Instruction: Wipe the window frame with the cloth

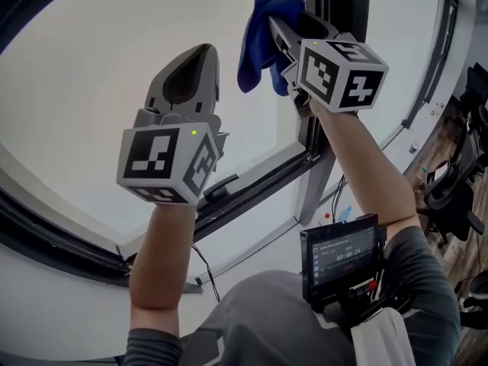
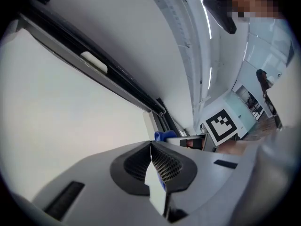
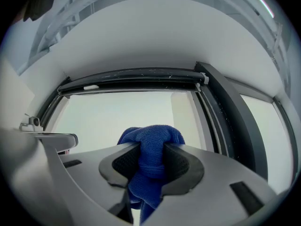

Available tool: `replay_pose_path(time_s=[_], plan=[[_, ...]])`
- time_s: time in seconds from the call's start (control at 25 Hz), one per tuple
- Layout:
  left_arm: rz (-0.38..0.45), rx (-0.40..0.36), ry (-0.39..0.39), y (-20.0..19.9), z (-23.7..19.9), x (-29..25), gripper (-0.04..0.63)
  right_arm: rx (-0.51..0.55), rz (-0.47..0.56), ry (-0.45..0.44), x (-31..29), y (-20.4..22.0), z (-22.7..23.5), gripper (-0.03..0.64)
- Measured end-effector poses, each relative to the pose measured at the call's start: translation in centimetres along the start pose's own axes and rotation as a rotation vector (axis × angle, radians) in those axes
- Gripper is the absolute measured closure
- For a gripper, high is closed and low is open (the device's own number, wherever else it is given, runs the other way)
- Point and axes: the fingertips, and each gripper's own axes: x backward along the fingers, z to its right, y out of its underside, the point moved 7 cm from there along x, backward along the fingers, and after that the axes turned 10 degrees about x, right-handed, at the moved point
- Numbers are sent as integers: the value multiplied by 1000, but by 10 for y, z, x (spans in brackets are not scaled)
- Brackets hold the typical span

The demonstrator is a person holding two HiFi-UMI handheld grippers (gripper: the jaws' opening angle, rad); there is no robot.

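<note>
1. Two grippers are up at the window. The right gripper (image 1: 280, 35) is clamped on the blue cloth (image 1: 259, 29), which is bunched so that a soft wad sticks out past the jaws, likely to serve as the wiping face.
2. The cloth sits high, just beside the dark upright of the window frame (image 1: 335, 6); I cannot tell whether it touches. In the right gripper view it faces the glass (image 3: 117, 112), with the upright off to its right.
3. The left gripper (image 1: 197, 56) has its jaws pressed together on nothing. It is held lower and to the side, probably to keep clear of the wiping stroke.
</note>
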Motion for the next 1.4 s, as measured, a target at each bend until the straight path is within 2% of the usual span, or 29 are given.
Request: replay_pose_path(time_s=[0.24, 0.48, 0.64, 0.88, 1.04, 1.16, 1.4], plan=[[-49, 8, -59, 36, -4, 53, 584, -39, -57, -119, 19, 38, -42, 483], [-108, 36, -187, 72, -15, 122, 584, -56, -86, -233, 41, 71, -90, 483], [-127, 38, -266, 79, -23, 158, 586, -114, -120, -321, 54, 86, -118, 483], [-140, 48, -351, 85, -28, 204, 585, -135, -156, -383, 74, 105, -146, 485], [-175, 112, -401, 105, -22, 243, 584, -171, -188, -415, 92, 119, -166, 483], [-208, 151, -448, 123, -25, 267, 585, -163, -206, -461, 102, 129, -182, 485], [-303, 161, -499, 152, -24, 287, 586, -211, -249, -489, 117, 151, -193, 485]])
